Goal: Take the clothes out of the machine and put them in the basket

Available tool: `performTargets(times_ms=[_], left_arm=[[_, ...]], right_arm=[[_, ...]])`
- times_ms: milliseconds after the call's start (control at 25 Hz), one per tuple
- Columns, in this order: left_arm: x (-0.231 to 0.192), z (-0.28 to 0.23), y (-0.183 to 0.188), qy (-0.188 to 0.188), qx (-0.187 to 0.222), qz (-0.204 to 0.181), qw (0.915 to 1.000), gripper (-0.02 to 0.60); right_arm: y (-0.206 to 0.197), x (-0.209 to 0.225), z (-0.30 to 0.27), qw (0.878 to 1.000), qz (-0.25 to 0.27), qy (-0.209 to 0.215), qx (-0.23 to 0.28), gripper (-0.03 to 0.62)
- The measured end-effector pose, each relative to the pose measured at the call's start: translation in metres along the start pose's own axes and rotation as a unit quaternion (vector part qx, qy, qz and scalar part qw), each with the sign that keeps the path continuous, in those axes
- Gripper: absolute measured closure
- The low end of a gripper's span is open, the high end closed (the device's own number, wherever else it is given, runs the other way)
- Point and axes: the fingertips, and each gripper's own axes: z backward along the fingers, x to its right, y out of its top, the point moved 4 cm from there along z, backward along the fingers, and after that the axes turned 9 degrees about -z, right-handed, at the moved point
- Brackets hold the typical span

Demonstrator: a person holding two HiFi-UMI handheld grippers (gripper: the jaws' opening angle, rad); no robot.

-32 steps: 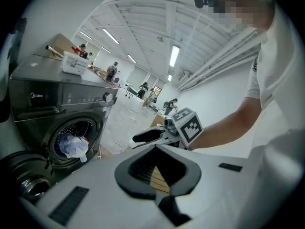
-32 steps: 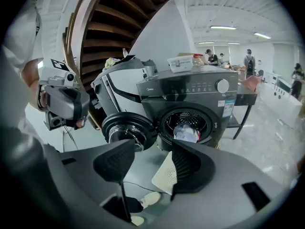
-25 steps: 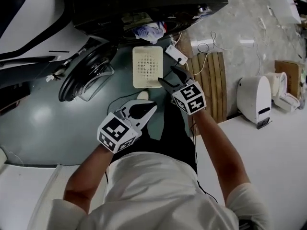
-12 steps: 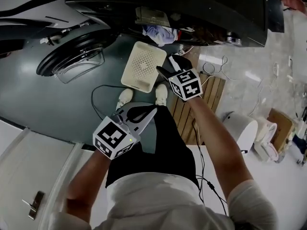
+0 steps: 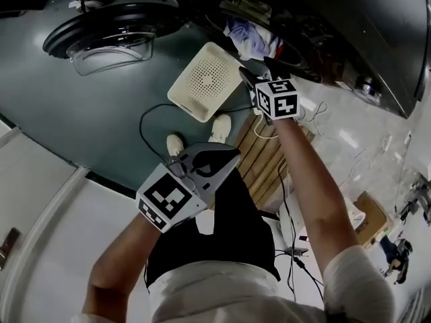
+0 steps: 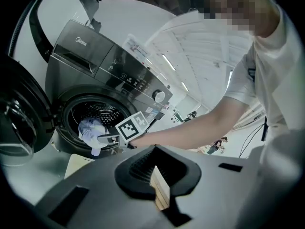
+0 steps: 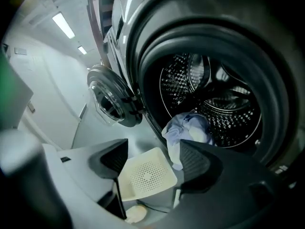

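The washing machine's door (image 5: 101,36) hangs open. A bluish-white bundle of clothes (image 5: 250,36) (image 7: 186,125) (image 6: 90,128) lies at the lip of the drum (image 7: 224,104). On the floor in front sits a cream perforated basket (image 5: 183,89) (image 7: 145,175), empty. My right gripper (image 5: 257,69) (image 7: 152,161) (image 6: 101,138) is just short of the clothes and over the basket's far edge. It is open, its jaws have just been opening, and nothing is between them. My left gripper (image 5: 225,157) (image 6: 155,168) hangs back above the person's legs, jaws together and empty.
A wooden slatted mat (image 5: 266,153) lies right of the basket. A black cable (image 5: 151,133) loops across the grey floor beside the person's white shoes (image 5: 219,128). The open door (image 7: 112,101) stands left of the drum opening.
The right gripper has gone from above the basket's near side out to the drum mouth by the clothes. The left gripper has stayed near the legs. The head view has tilted.
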Motion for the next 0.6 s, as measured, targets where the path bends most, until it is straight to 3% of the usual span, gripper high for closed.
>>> performTargets(times_ms=[240, 600], left_arm=[[-0.009, 0.009, -0.034, 0.015, 0.008, 0.022, 0.9996, 0.583], [-0.035, 0.025, -0.074, 0.03, -0.004, -0.013, 0.9994, 0.583]], right_arm=[[0.003, 0.022, -0.034, 1.0, -0.008, -0.025, 0.01, 0.227], [0.015, 0.056, -0.076, 0.997, 0.013, -0.076, 0.026, 0.214]])
